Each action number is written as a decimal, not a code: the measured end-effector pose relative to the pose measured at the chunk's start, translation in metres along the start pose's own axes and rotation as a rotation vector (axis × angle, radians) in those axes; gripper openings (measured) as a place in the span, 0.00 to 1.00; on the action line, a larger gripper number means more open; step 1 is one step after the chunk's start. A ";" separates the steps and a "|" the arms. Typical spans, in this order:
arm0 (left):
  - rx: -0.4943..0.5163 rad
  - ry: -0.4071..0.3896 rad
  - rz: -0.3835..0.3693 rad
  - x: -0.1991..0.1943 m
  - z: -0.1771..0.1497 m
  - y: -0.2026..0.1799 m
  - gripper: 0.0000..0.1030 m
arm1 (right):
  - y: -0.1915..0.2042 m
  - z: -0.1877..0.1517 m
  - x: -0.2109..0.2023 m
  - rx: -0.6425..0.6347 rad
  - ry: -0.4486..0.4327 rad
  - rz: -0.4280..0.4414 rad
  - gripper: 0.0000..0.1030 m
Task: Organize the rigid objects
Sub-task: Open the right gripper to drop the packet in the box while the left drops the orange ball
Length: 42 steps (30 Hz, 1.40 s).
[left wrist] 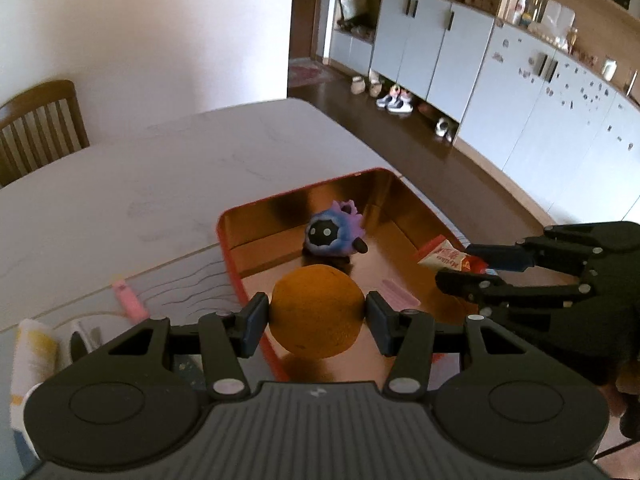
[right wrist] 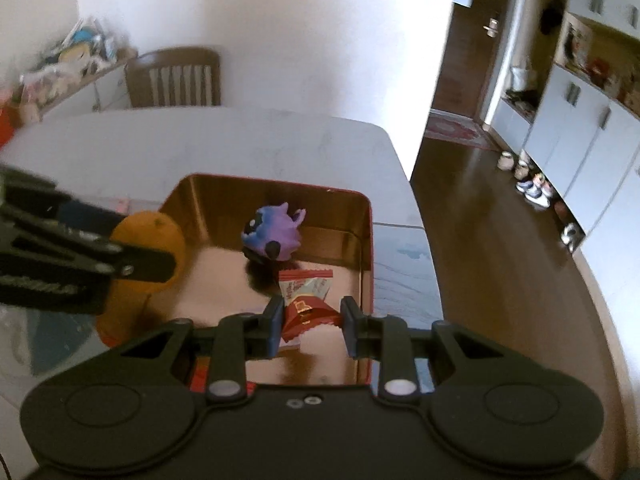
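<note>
My left gripper (left wrist: 317, 316) is shut on an orange (left wrist: 316, 312) and holds it over the near left edge of a red tin box (left wrist: 224, 232) with a gold inside. My right gripper (right wrist: 310, 322) is shut on a red and white snack packet (right wrist: 306, 300) and holds it over the box's near right part (right wrist: 366, 248). A purple and blue spiky toy (left wrist: 334, 234) lies inside the box toward the back; it also shows in the right wrist view (right wrist: 274, 232). The orange (right wrist: 148, 240) and left gripper (right wrist: 80, 256) show at the left of the right wrist view.
The box stands on a white table (left wrist: 160, 168) near its right edge. A pink object (left wrist: 128, 300) and a yellow and white cloth (left wrist: 32, 356) lie to the box's left. A wooden chair (left wrist: 40, 124) stands at the table's far side. Cabinets (left wrist: 520, 92) line the right wall.
</note>
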<state>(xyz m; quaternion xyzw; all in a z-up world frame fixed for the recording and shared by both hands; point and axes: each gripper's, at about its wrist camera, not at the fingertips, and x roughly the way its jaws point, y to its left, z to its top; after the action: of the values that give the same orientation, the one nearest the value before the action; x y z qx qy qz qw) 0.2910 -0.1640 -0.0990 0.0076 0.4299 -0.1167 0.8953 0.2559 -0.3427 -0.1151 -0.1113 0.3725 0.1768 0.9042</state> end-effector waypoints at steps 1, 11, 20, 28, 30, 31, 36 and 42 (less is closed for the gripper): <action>0.003 0.009 0.006 0.006 0.002 -0.001 0.51 | 0.002 0.000 0.003 -0.026 0.002 0.000 0.28; 0.017 0.098 0.017 0.050 0.019 -0.004 0.51 | 0.004 0.005 0.032 -0.174 0.037 0.005 0.28; 0.019 0.119 0.027 0.065 0.028 -0.004 0.51 | 0.010 0.005 0.046 -0.247 0.063 0.034 0.28; 0.014 0.111 0.022 0.064 0.029 -0.002 0.51 | 0.009 0.007 0.052 -0.243 0.086 0.033 0.30; 0.011 0.110 0.017 0.063 0.028 -0.001 0.51 | 0.008 0.007 0.051 -0.233 0.089 0.038 0.31; 0.009 0.112 0.014 0.063 0.028 0.000 0.51 | 0.008 0.007 0.051 -0.231 0.090 0.036 0.31; -0.001 0.099 0.001 0.059 0.027 0.004 0.51 | 0.004 0.004 0.045 -0.207 0.086 0.042 0.36; -0.006 0.074 -0.007 0.046 0.025 0.005 0.51 | -0.001 0.004 0.033 -0.153 0.066 0.054 0.41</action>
<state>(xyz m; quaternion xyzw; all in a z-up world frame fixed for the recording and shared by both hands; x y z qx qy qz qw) 0.3394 -0.1715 -0.1194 0.0076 0.4631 -0.1181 0.8784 0.2806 -0.3342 -0.1360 -0.1758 0.3905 0.2251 0.8752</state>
